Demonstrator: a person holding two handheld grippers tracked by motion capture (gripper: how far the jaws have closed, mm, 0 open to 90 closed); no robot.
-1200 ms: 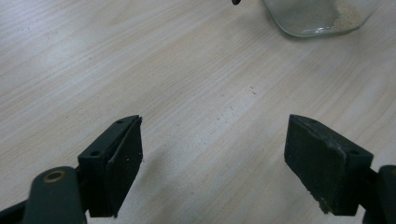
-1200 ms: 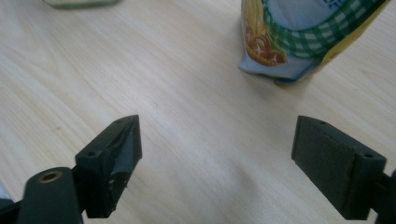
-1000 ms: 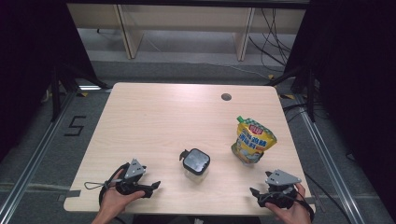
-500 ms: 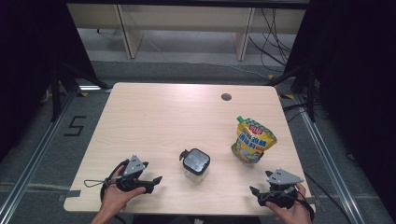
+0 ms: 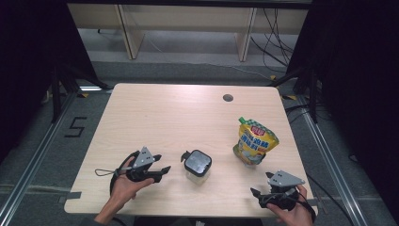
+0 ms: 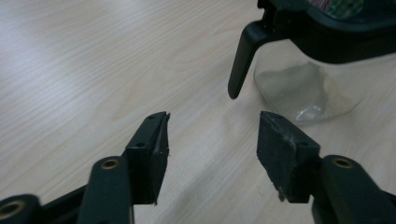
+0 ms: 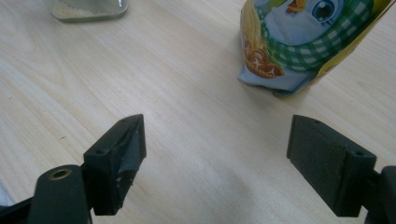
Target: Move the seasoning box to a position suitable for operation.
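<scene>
A clear jar (image 5: 197, 165) with a black lid and a side latch stands near the middle of the table's front half. My left gripper (image 5: 163, 163) lies just left of it, pointing at it. In the left gripper view the jaws (image 6: 212, 135) have just been closing but still stand apart, with nothing between them. The jar's latch tab (image 6: 240, 60) and glass wall (image 6: 299, 88) are right ahead. A yellow stand-up pouch (image 5: 255, 141) is at the right. My right gripper (image 5: 260, 184) rests open below it, with the pouch (image 7: 303, 42) ahead and apart from the jaws (image 7: 217, 149).
The light wooden table (image 5: 155, 117) has a round cable hole (image 5: 228, 98) near its far edge. The jar's base (image 7: 88, 9) shows at the top left of the right gripper view. Dark floor and shelf legs lie beyond the table.
My left gripper has moved right, closer to the jar, and its jaws have narrowed. The right gripper, the jar and the pouch have stayed put.
</scene>
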